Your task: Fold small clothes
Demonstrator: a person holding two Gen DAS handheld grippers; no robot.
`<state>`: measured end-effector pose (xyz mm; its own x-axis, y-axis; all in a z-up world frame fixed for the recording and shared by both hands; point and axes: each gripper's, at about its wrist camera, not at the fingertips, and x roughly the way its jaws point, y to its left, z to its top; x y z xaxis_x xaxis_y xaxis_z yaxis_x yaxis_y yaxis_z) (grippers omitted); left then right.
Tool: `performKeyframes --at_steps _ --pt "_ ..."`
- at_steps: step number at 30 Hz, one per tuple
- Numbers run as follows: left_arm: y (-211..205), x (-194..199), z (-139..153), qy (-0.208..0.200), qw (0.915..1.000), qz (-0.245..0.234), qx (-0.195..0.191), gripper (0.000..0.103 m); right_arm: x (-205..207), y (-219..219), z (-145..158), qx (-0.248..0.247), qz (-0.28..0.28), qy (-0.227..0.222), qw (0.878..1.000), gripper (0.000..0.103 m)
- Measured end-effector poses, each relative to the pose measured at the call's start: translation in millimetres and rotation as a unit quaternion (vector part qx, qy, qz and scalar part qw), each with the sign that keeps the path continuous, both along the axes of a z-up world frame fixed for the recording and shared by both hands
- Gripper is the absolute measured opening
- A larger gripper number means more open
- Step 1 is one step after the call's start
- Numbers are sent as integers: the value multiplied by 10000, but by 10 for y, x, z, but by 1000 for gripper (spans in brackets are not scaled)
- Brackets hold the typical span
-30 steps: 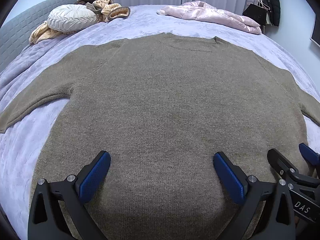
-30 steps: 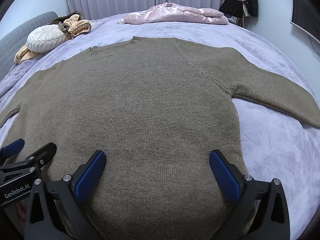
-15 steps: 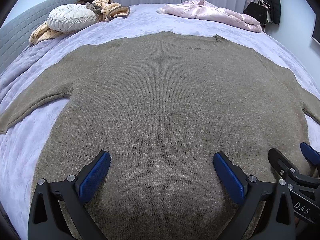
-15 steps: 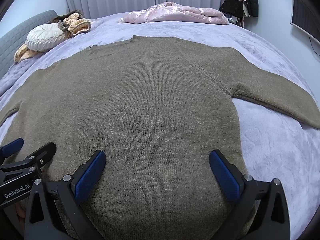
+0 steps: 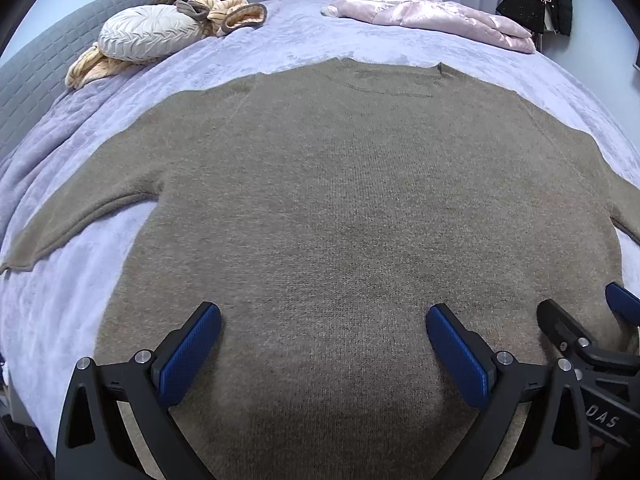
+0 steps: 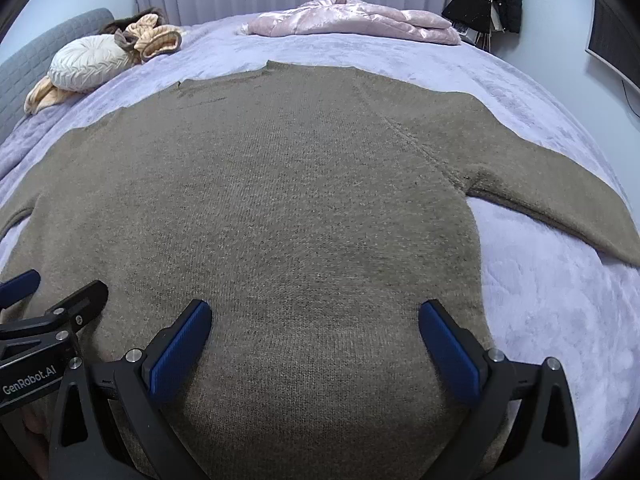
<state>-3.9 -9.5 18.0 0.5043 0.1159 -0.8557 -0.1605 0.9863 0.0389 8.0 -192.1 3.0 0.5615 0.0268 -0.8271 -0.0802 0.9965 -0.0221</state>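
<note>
An olive-brown knit sweater (image 5: 340, 184) (image 6: 280, 184) lies flat on the lavender bed (image 5: 60, 300) (image 6: 560, 320), neckline at the far side, both sleeves spread outward. My left gripper (image 5: 323, 334) is open over the sweater's lower left part, blue pads wide apart with nothing between them. My right gripper (image 6: 315, 330) is open over the lower right part, near the right side seam. Each gripper shows in the other's view: the right one (image 5: 592, 332) at the right edge, the left one (image 6: 48, 300) at the left edge. The hem is hidden beneath the grippers.
A white round cushion (image 5: 148, 34) and peach garments (image 5: 224, 10) lie at the bed's far left by a grey headboard (image 5: 32, 76). A pink padded jacket (image 5: 436, 18) lies at the far right. Dark clothes and a bag (image 6: 484, 4) hang beyond the bed.
Both grippers have crept slightly forward over the sweater and stay open. The sweater has not moved.
</note>
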Motion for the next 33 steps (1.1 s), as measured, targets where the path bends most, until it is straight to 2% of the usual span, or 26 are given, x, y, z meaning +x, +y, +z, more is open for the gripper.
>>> performKeyframes --at_steps 2,5,11,17,24,33 --pt "-13 -37 94 -84 9999 30 79 103 49 -1 53 -19 84 232 9997 103" --pt "-49 -46 241 -156 9997 64 194 103 17 -94 178 282 41 202 9994 103" --pt "-177 -9 515 -383 9991 90 178 103 -59 -227 507 144 -44 -213 9997 103" --pt "-479 86 727 -559 9976 -166 368 103 -74 -521 817 316 -212 -522 9979 103" --pt "-902 205 835 -583 9961 -496 450 103 -106 -905 1066 481 -458 -921 9935 103" --pt "-1508 424 849 -492 9940 -854 473 103 -130 -1532 1132 650 -734 -1173 9882 103"
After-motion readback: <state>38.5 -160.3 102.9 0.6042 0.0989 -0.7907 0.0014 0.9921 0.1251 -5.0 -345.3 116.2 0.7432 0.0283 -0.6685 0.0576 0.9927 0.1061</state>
